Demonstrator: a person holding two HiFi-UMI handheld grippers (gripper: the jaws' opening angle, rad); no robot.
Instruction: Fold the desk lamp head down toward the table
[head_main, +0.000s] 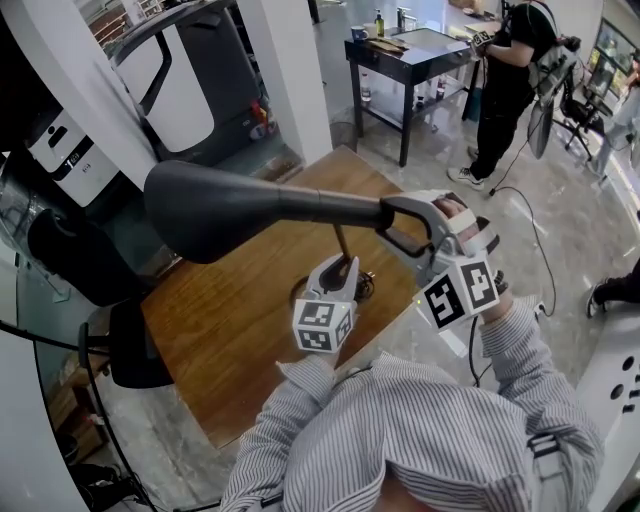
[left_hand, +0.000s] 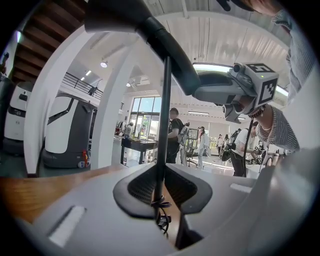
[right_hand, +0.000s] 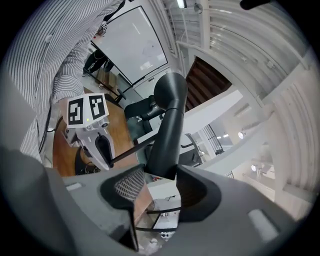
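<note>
Desk lamp stands near the middle of the wooden table (head_main: 215, 335). Its base (head_main: 366, 287) is mostly hidden behind the left claw.

Lamp head (head_main: 215, 210): dark, broad shade, raised well clear of the table top. It reaches toward the left side of the head view. Not folded down.

Lamp neck (head_main: 325, 205): thick dark arm running from the head rightward to the right claw.

Upright pole (left_hand: 164, 125): thin and dark, rising from the base to meet the neck. A dark cord (left_hand: 161, 204) is looped round it low down.

Left claw (head_main: 340, 262): clenched on the upright pole a little above the base. The left gripper view shows the pole running straight up between the two pads, which press on it from either side.

Right claw (head_main: 392, 212): grasping the end of the lamp neck farthest from the head. In the right gripper view the neck sits between the pads and runs away from the camera to the rounded head. This claw sits higher than the left one and to its right.

Striped sleeves (head_main: 400, 430) fill the bottom of the head view.

Background: a white and dark machine (head_main: 175, 90) beyond the table's far edge. A person in black (head_main: 505, 80) stands by a dark side table (head_main: 400, 55) at top right.
</note>
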